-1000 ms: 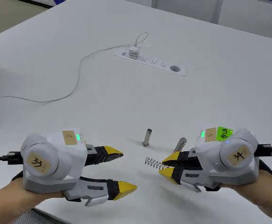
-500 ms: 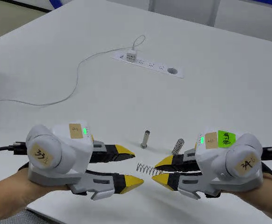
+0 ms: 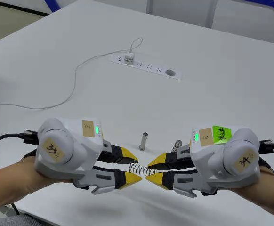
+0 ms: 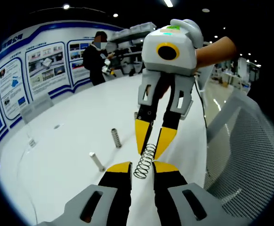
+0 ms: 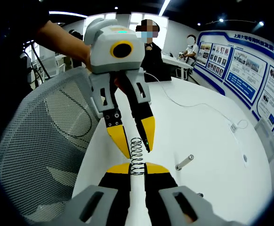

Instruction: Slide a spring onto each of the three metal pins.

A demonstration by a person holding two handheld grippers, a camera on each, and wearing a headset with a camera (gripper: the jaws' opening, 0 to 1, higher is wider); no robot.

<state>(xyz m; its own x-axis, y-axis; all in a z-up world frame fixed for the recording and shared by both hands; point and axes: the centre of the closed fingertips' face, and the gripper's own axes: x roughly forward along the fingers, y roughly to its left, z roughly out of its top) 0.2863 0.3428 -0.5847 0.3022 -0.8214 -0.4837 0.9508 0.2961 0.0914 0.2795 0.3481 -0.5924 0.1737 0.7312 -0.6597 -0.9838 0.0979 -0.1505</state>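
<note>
A loose spring [image 3: 139, 168] hangs level between my two grippers, just above the white table [image 3: 212, 94]. My right gripper [image 3: 152, 171] is shut on one end of the spring [image 5: 136, 155]. My left gripper [image 3: 137, 166] faces it, open, with its yellow jaws on either side of the spring's [image 4: 145, 161] other end. Just beyond the tips stands a bare metal pin [image 3: 142, 141], also seen as pin [image 4: 97, 161] and pin [image 5: 184, 162]. To its right stands a second pin wearing a spring [image 3: 177, 146], seen too as pin with spring [image 4: 116, 138].
A white power strip [image 3: 149, 68] with a plug [image 3: 128, 58] lies at the far middle of the table. Its thin cable [image 3: 76, 77] runs off to the left. A mesh chair back [image 5: 47, 141] sits at the table's near edge. People stand in the background.
Both grippers have come together from left and right. The spring has moved left with the right gripper, and its free end now sits between the left gripper's jaws.
</note>
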